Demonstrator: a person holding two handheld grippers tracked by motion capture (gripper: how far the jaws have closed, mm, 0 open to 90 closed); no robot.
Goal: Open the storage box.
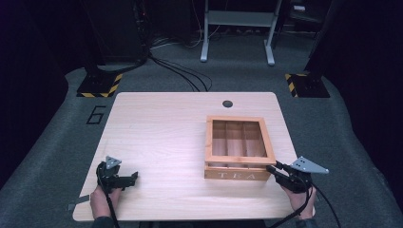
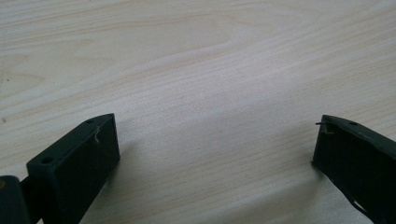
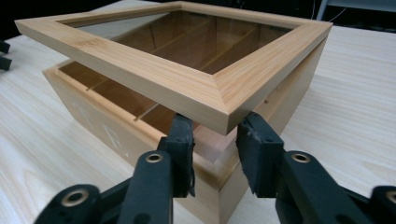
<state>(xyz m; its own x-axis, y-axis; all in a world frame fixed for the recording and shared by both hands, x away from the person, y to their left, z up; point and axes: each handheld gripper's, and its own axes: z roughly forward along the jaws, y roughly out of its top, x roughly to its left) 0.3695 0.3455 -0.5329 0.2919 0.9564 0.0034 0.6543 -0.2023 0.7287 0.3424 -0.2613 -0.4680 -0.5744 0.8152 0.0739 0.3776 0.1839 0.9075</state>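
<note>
Bamboo tea box (image 1: 240, 148) is sitting right of centre on the table (image 1: 157, 133), seen from the high view; the left gripper (image 1: 124, 179) is resting well apart from it. Left gripper view: jaws standing wide apart over bare wood, holding nothing. Right gripper view: the right gripper (image 3: 215, 140) is nipping the lid (image 3: 177, 60) at its near corner, lid tilted ajar. Lid-lifting seems in hand; next calls for a steady upward swing.

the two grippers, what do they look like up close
Both tongs are matte black with two blocky jaws and round bolt holes. The left tongs and right tongs each carry a grey three-cornered metal plate on top and trail a black cable.
</note>
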